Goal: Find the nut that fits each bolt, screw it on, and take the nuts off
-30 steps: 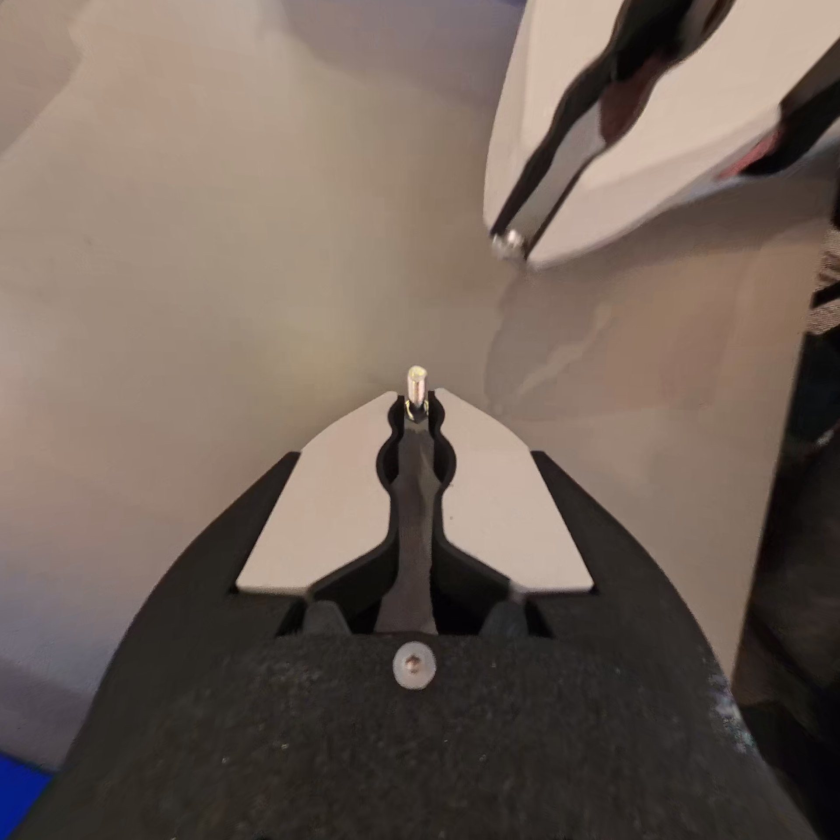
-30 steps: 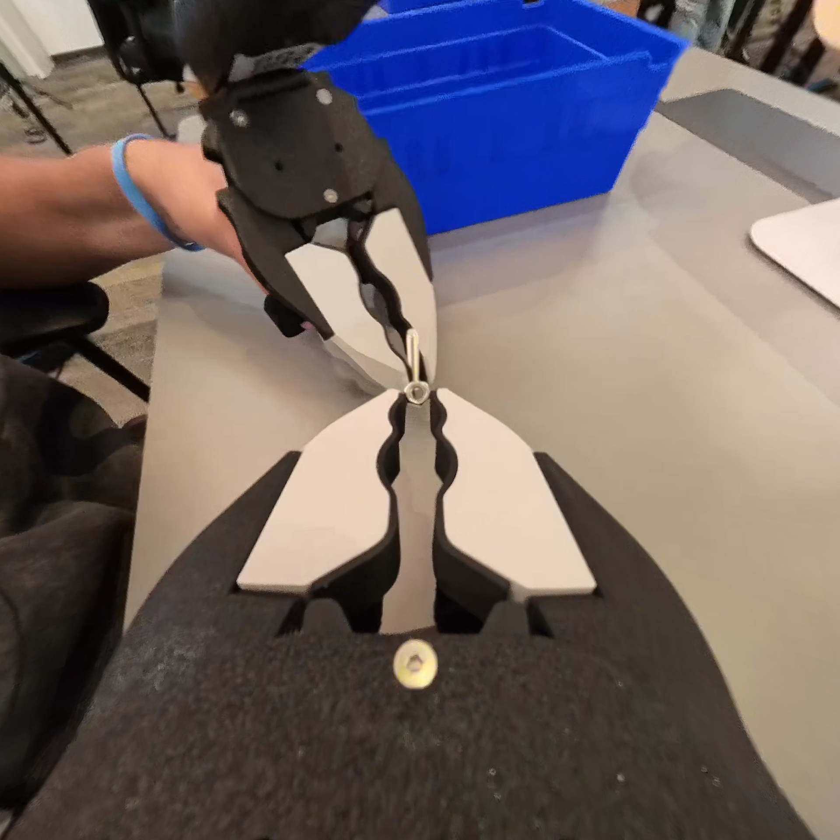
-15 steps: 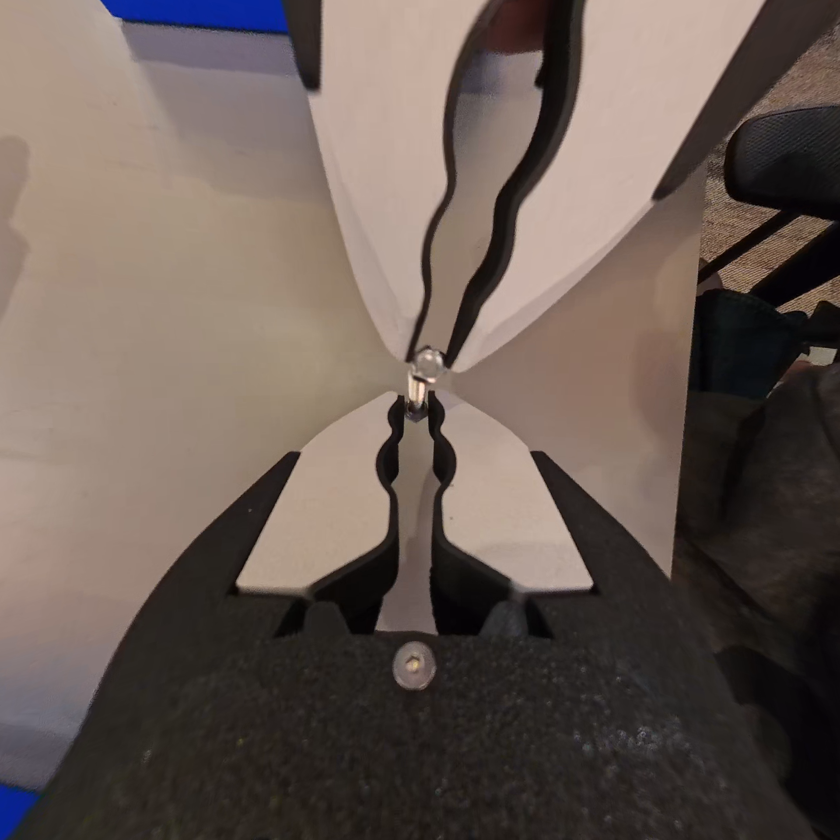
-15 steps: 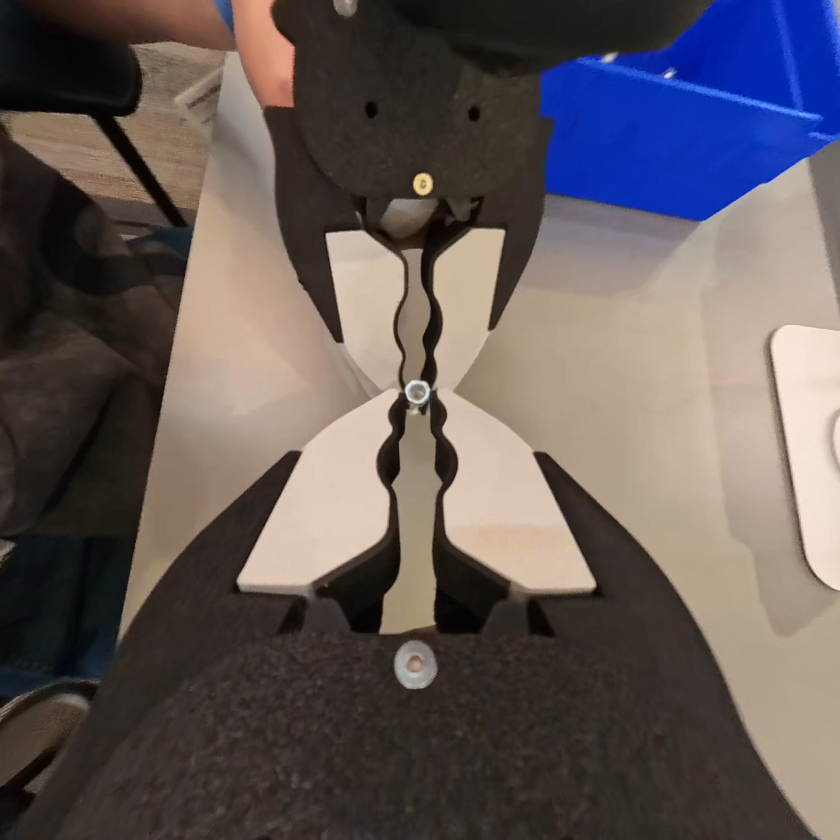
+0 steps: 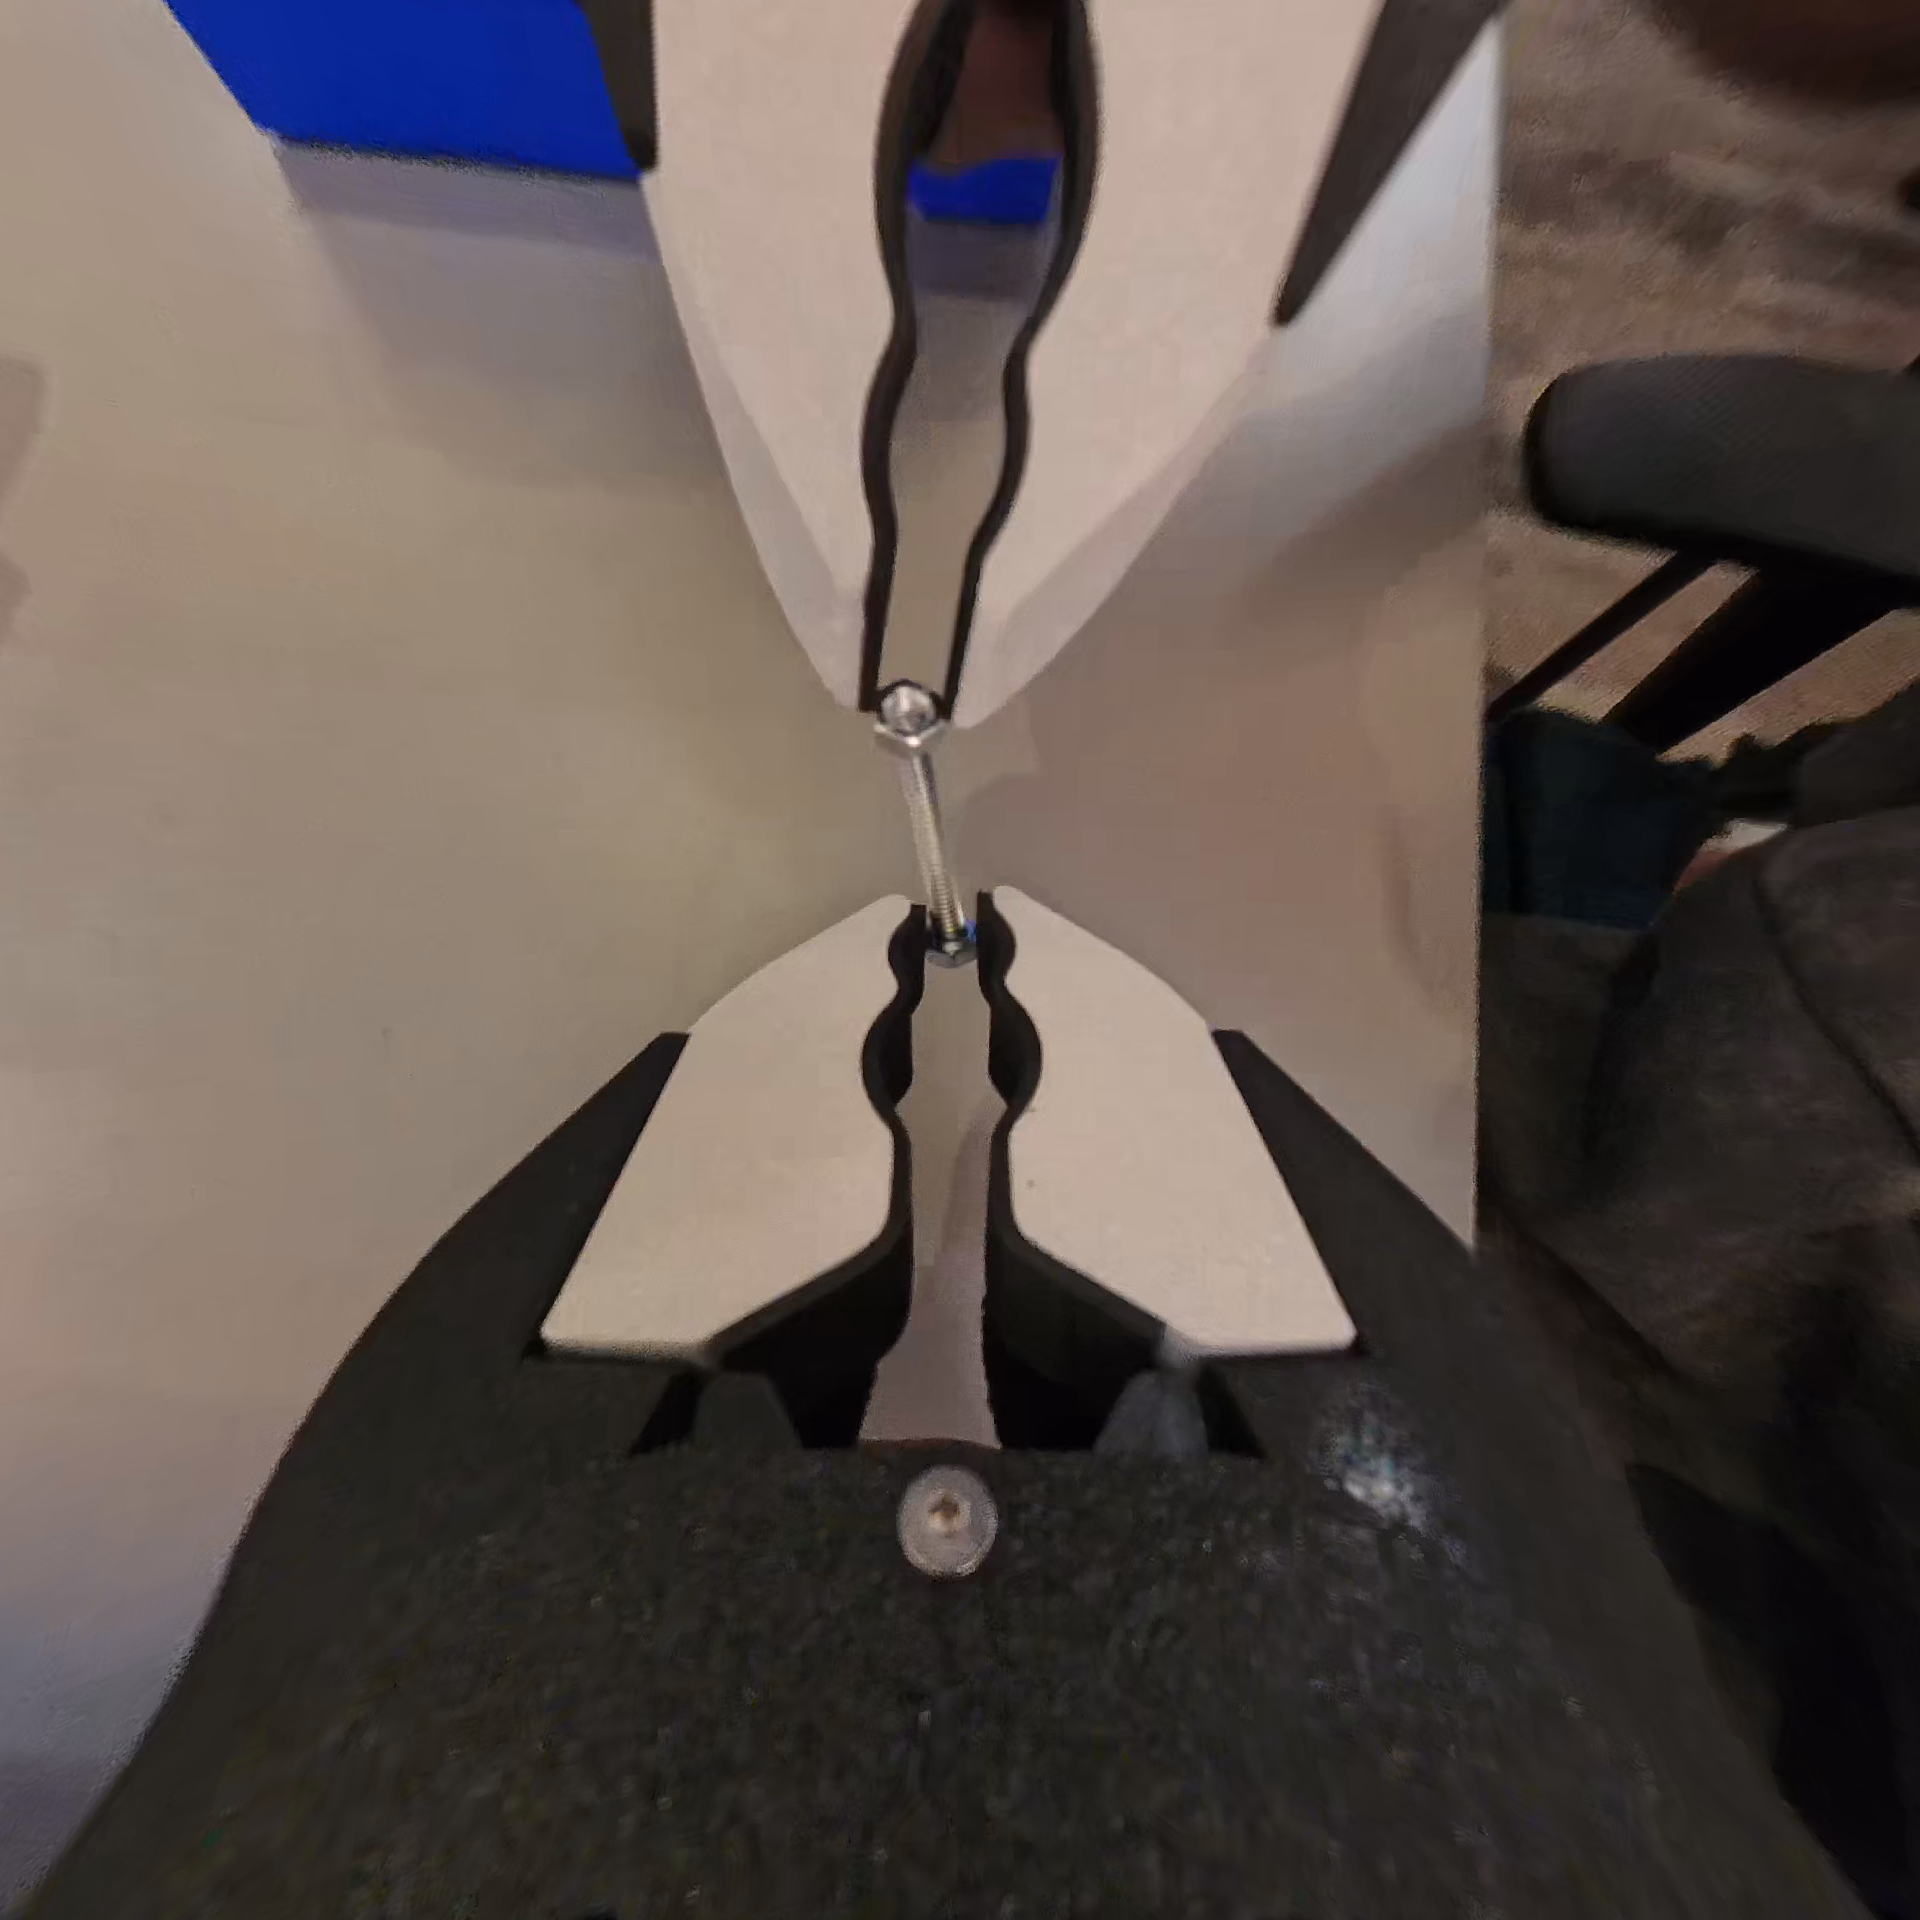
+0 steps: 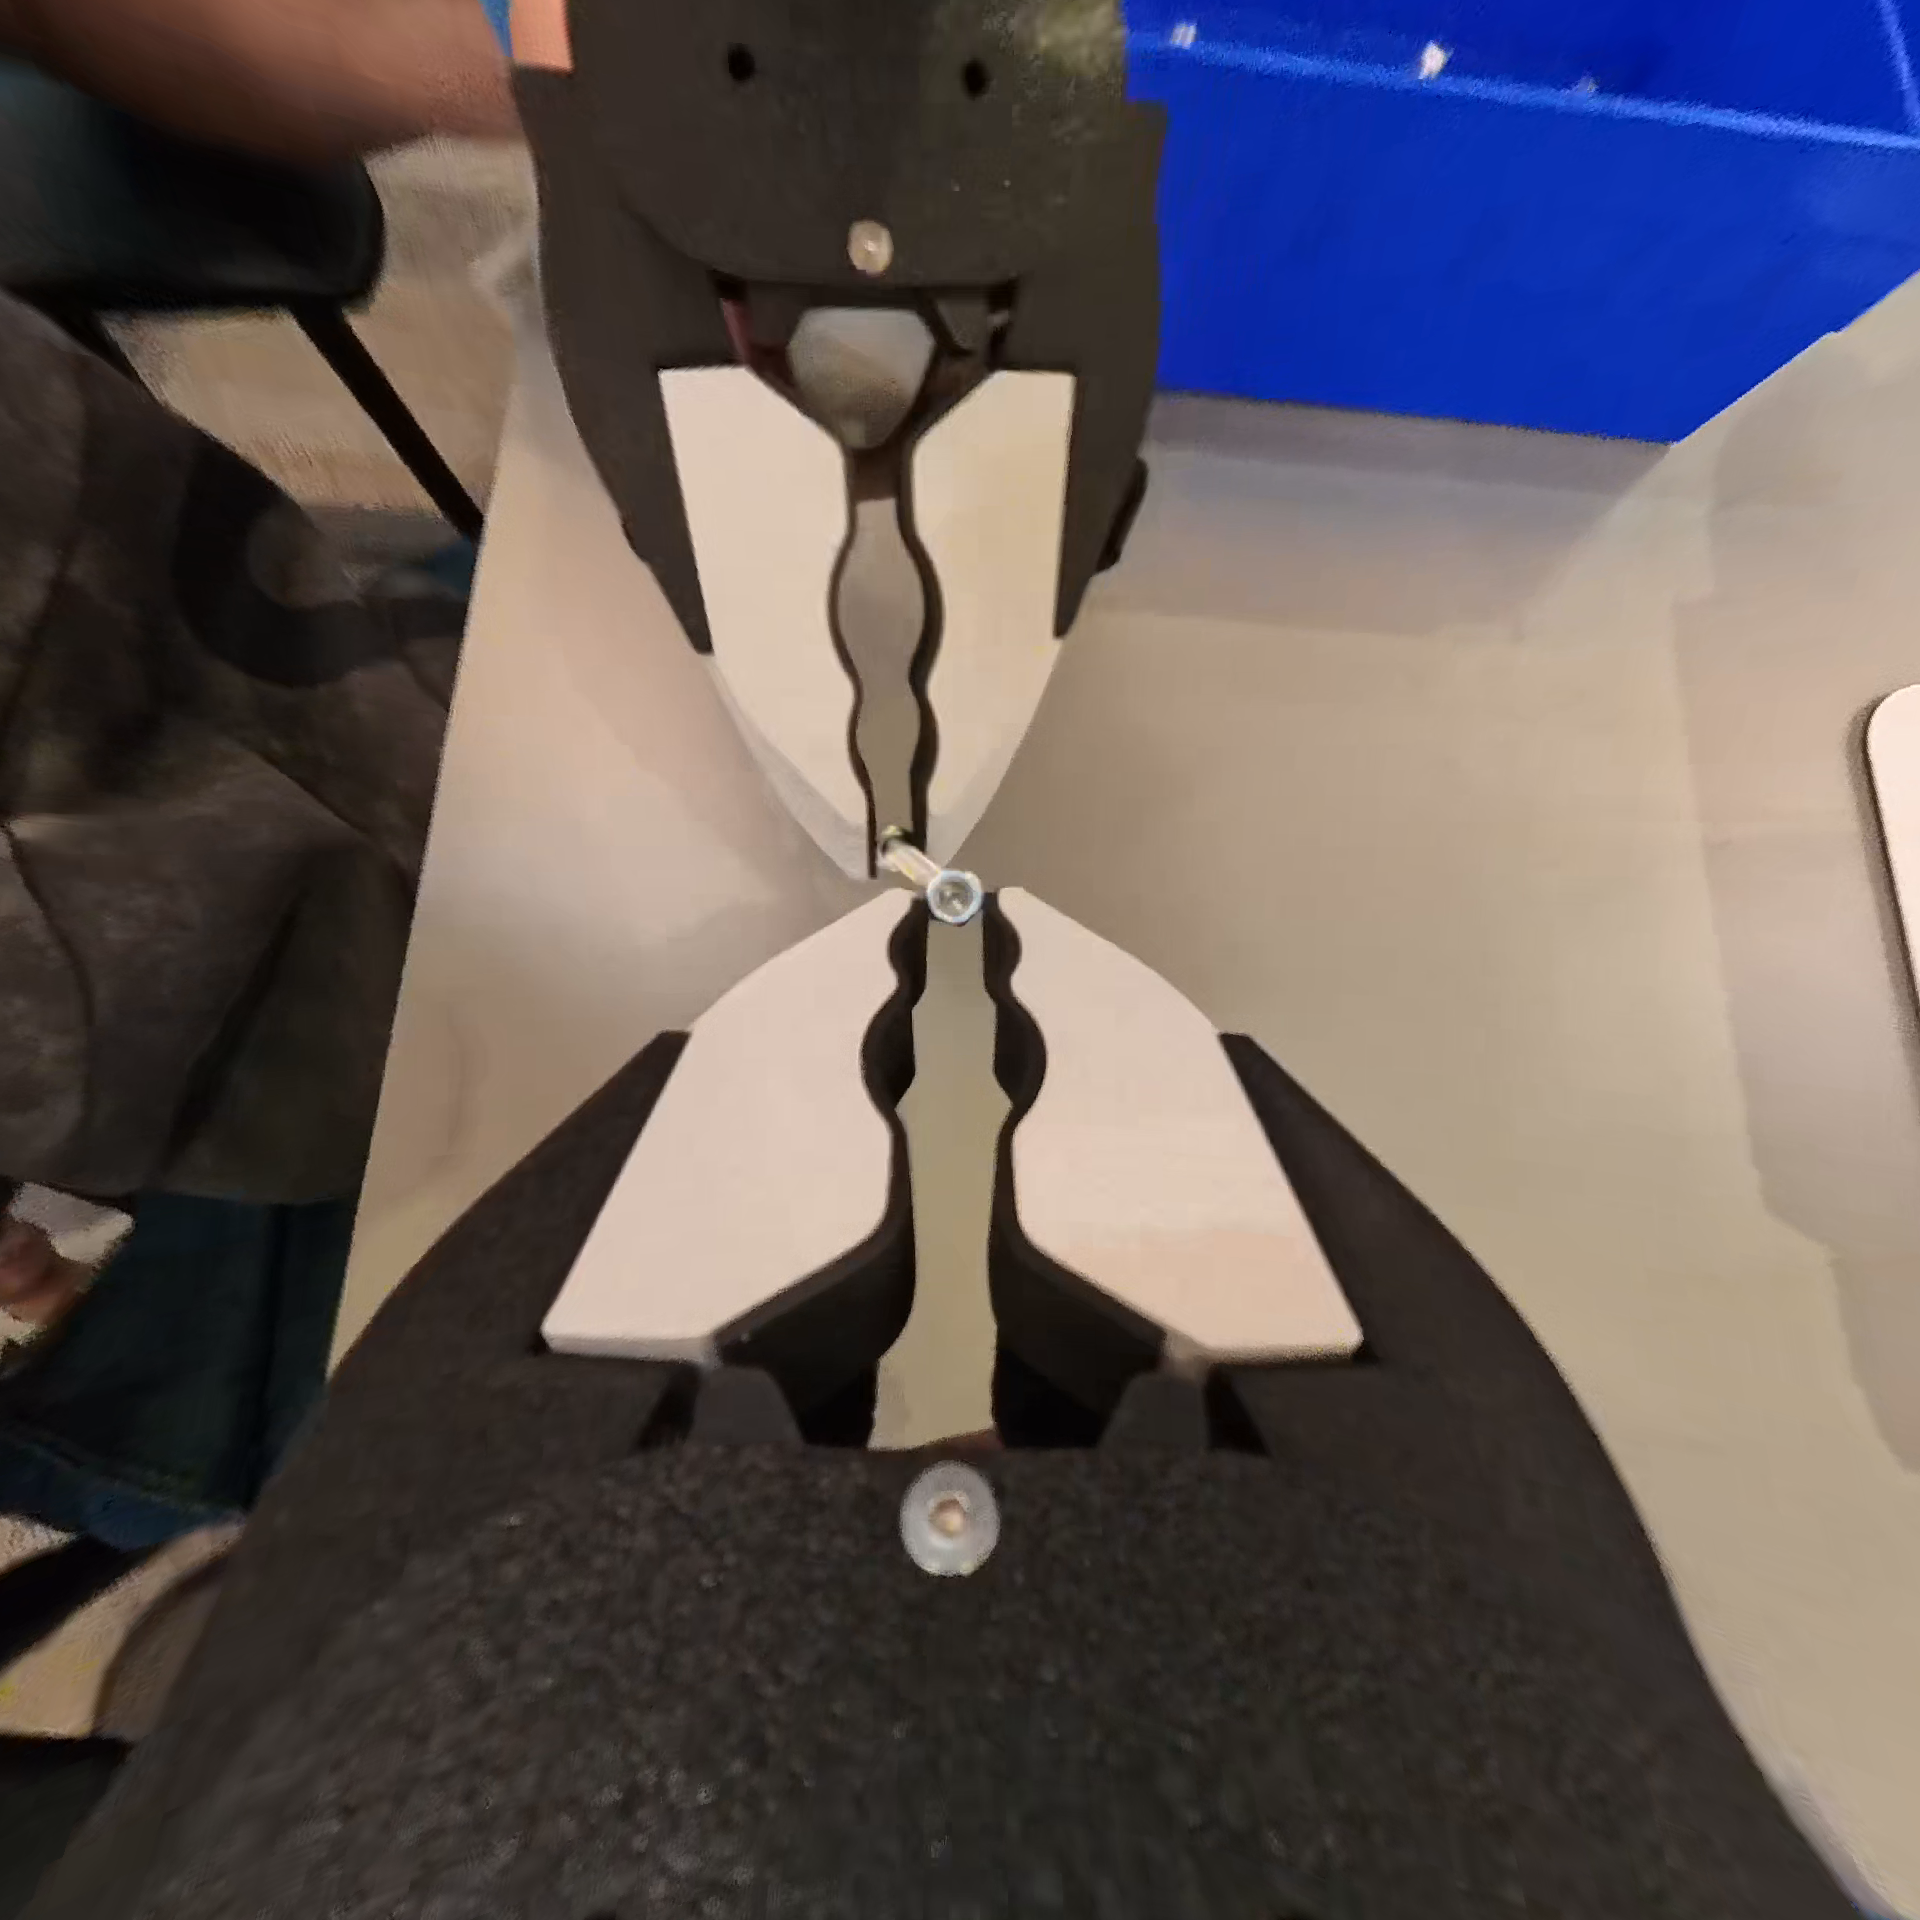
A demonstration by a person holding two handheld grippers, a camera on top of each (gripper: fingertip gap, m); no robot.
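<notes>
My left gripper (image 5: 948, 914) is shut on the head end of a thin silver bolt (image 5: 928, 821), whose threaded shaft points away from me. My right gripper (image 6: 954, 909) is shut on a small silver hex nut (image 6: 954, 899). The two grippers meet tip to tip above the grey table (image 5: 312, 727). The nut (image 5: 909, 727) sits on the far end of the bolt, and the bolt's tip shows in its hole. The left wrist view shows the right gripper (image 5: 912, 696) from the front. The right wrist view shows the left gripper (image 6: 891, 831) with the bolt (image 6: 906, 860) slanting to the nut.
A blue bin (image 6: 1507, 260) stands at the back of the table and also shows in the left wrist view (image 5: 416, 83). A flat white object (image 6: 1896, 831) lies at the right edge. A black chair (image 5: 1714, 468) and dark cloth lie off the table's side. A person's arm (image 6: 260, 62) is behind the left gripper. The tips of both grippers are at nearly the same place. Both grippers' tips are roughly 35 cm from the flat white object (image 6: 1896, 831).
A second ago the right gripper was off to the upper right of the bolt. It has come in line, and the nut now sits on the bolt's end. Both grasps stayed the same.
</notes>
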